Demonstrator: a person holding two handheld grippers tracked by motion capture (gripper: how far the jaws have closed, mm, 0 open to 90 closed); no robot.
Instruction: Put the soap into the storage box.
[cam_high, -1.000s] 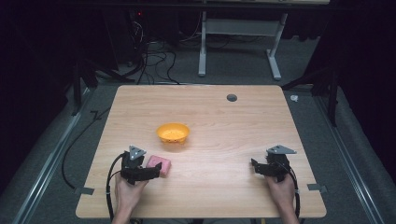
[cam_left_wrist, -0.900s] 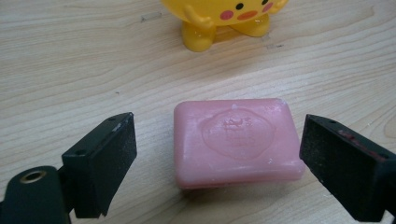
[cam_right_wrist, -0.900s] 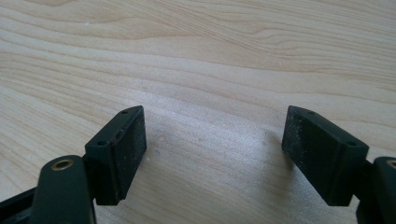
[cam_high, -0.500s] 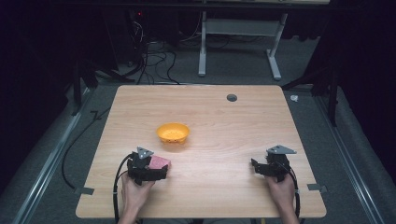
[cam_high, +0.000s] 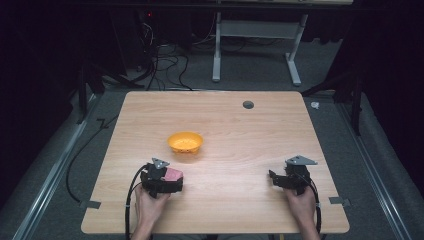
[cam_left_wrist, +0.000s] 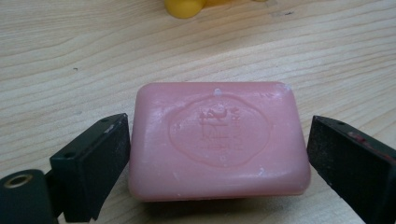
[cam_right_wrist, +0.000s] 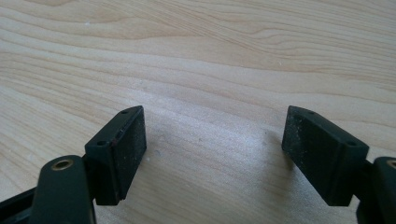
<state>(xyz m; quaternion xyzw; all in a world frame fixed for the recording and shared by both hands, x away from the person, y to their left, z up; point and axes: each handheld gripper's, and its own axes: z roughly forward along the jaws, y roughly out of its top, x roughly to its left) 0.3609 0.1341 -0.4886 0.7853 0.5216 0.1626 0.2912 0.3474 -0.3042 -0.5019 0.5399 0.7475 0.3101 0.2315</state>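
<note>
A pink bar of soap (cam_left_wrist: 217, 144) with a stamped oval lies flat on the wooden table (cam_high: 240, 130), at the front left (cam_high: 173, 173). My left gripper (cam_left_wrist: 219, 144) is open and straddles it. One jaw sits close against the bar's left end, and the other stands a small gap off its right end. From above, that left gripper (cam_high: 175, 179) is held by a hand and points right. My right gripper (cam_high: 274, 179) rests at the front right, open (cam_right_wrist: 215, 140), with bare wood between its jaws.
An orange bowl (cam_high: 185, 142) stands just beyond the soap, its base showing yellow (cam_left_wrist: 187, 7). A dark grommet hole (cam_high: 248, 104) is at the table's far side. Grey tape tabs (cam_high: 90, 204) mark the front corners. Cables and a metal frame (cam_high: 217, 45) lie beyond.
My left gripper has slid right, so its jaws now sit around the soap instead of beside it. The right gripper and the bowl have not moved.
</note>
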